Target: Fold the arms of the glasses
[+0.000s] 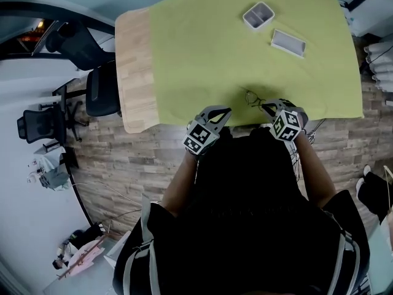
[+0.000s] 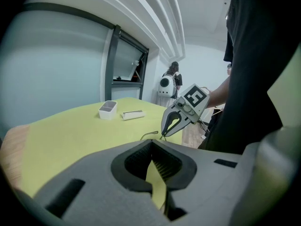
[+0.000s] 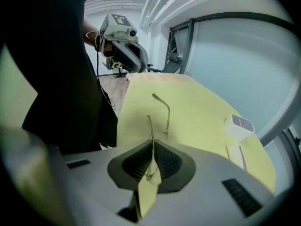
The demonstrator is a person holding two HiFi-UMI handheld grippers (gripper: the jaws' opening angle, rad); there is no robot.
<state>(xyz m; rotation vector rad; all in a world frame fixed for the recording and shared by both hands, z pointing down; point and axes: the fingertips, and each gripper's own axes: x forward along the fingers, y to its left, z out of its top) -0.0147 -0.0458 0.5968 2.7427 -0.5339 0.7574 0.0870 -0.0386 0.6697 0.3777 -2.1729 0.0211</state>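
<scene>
Thin wire-framed glasses (image 1: 253, 98) lie at the near edge of the yellow-green cloth (image 1: 202, 54). My right gripper (image 1: 265, 107) is shut on their front. In the right gripper view the frame (image 3: 150, 166) sits pinched between the jaws of that gripper (image 3: 150, 168). Both arms stick out away from me over the cloth, unfolded. My left gripper (image 1: 226, 111) hovers just left of the glasses with its jaws shut and nothing in them. The left gripper view shows the left gripper (image 2: 153, 173) facing the right gripper (image 2: 164, 134), with one glasses arm (image 2: 149, 134) in sight beside it.
A small white two-compartment tray (image 1: 258, 15) and a flat white case (image 1: 288, 42) rest at the far side of the cloth. Bare wooden tabletop (image 1: 132, 72) shows at the left. Office chairs (image 1: 101, 88) stand left of the table. The person's body fills the near side.
</scene>
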